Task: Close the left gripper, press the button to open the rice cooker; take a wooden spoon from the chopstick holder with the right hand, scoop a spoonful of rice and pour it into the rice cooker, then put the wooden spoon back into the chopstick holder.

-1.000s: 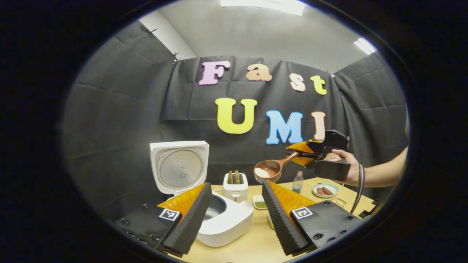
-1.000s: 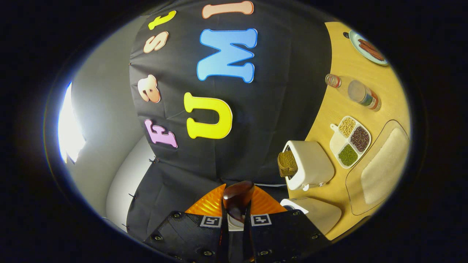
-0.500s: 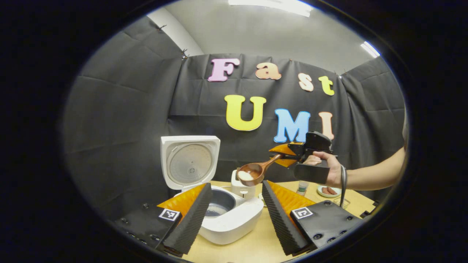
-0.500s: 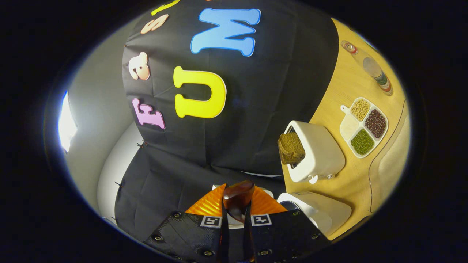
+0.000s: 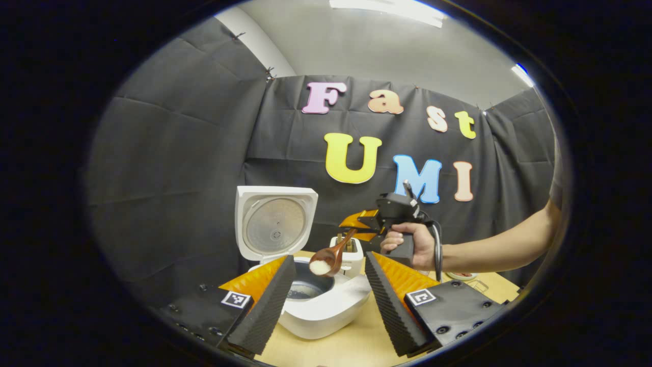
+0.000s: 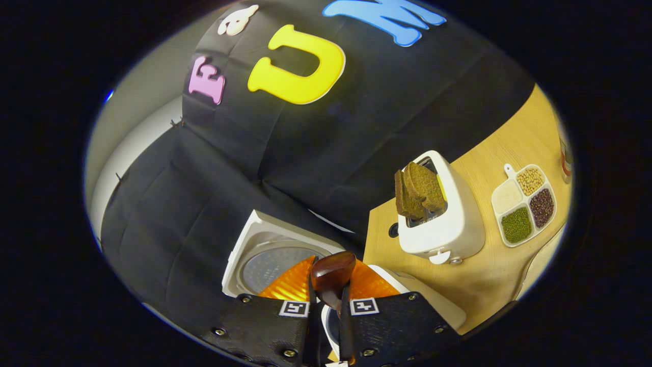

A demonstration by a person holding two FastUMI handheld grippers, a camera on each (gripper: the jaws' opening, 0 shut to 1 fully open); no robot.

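Note:
The white rice cooker [image 5: 326,311] stands with its lid [image 5: 275,229] raised and some rice in its pot. In the left gripper view my left gripper [image 5: 329,265] is open in front of the cooker, holding nothing. A hand [image 5: 412,247] holds my right gripper [image 5: 364,224], which is shut on the handle of the wooden spoon [image 5: 330,259]. The spoon bowl carries white rice and tips down over the pot. In the right gripper view the right gripper [image 6: 328,306] clamps the spoon [image 6: 332,272], with the cooker lid [image 6: 265,255] just beyond it.
A white toaster [image 6: 443,224] with brown bread slices stands right of the cooker on the wooden table [image 6: 489,275]. A divided dish of beans and grains [image 6: 524,204] lies farther right. A small plate [image 5: 461,276] sits behind the forearm.
My right gripper carried the spoon of rice leftward and down, from above the toaster to over the cooker's pot, and the spoon now tilts downward. My left gripper stays open.

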